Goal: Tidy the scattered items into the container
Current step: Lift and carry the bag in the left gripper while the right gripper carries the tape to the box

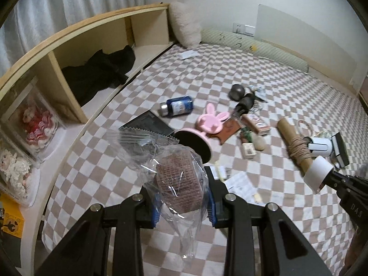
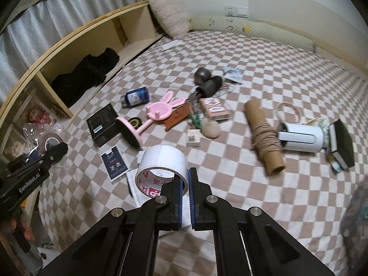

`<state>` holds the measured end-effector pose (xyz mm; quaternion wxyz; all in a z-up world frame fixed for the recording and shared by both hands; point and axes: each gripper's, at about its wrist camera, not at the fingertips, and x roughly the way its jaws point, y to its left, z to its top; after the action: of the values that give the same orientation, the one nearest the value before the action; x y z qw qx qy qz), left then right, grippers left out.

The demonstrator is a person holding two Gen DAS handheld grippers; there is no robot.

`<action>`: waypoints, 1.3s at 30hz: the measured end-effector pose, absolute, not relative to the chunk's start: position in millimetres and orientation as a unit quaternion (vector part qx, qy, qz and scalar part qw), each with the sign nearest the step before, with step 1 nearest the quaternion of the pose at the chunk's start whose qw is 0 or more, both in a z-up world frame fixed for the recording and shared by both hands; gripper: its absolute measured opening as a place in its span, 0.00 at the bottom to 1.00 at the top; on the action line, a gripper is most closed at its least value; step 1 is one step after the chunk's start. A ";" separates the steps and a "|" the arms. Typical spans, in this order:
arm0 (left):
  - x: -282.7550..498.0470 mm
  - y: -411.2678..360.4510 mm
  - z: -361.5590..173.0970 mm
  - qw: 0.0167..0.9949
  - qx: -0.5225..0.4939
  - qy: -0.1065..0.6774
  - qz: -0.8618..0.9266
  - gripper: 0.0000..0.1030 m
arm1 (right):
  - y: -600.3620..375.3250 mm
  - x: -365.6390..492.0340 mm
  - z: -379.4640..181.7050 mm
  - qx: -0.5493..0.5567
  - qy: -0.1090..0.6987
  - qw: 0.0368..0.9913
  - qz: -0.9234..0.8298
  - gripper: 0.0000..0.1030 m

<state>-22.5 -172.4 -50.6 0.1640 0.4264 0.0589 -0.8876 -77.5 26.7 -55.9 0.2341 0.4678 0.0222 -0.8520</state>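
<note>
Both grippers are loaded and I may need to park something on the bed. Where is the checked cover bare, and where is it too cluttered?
Bare checked cover runs from the long green bolster to the clutter, and again nearest the camera, right of the right gripper. It is crowded mid-bed: blue bottle, pink bunny stand, twine-wrapped tube, white cylinder. Cards and papers lie left of the tape roll.

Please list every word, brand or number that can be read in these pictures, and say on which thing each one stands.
"GenRobot.AI": on the left gripper, seen from the right wrist.
"DAS": on the right gripper, seen from the left wrist.
Red print inside the tape roll: too partial to read.
Chinese print on the dark card: blurred.
Labels on the blue bottle and the black box: too small.
</note>
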 end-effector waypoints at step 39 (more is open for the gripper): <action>-101.3 23.7 -33.6 -0.001 0.414 0.024 -0.910 0.31 | 271.6 -82.5 -14.2 0.408 -0.021 0.053 -0.911 0.05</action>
<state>-101.3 23.7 -33.6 -0.0006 0.4139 0.0237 -0.9100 -82.5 271.6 -14.2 0.0528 0.4083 -0.0208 -0.9111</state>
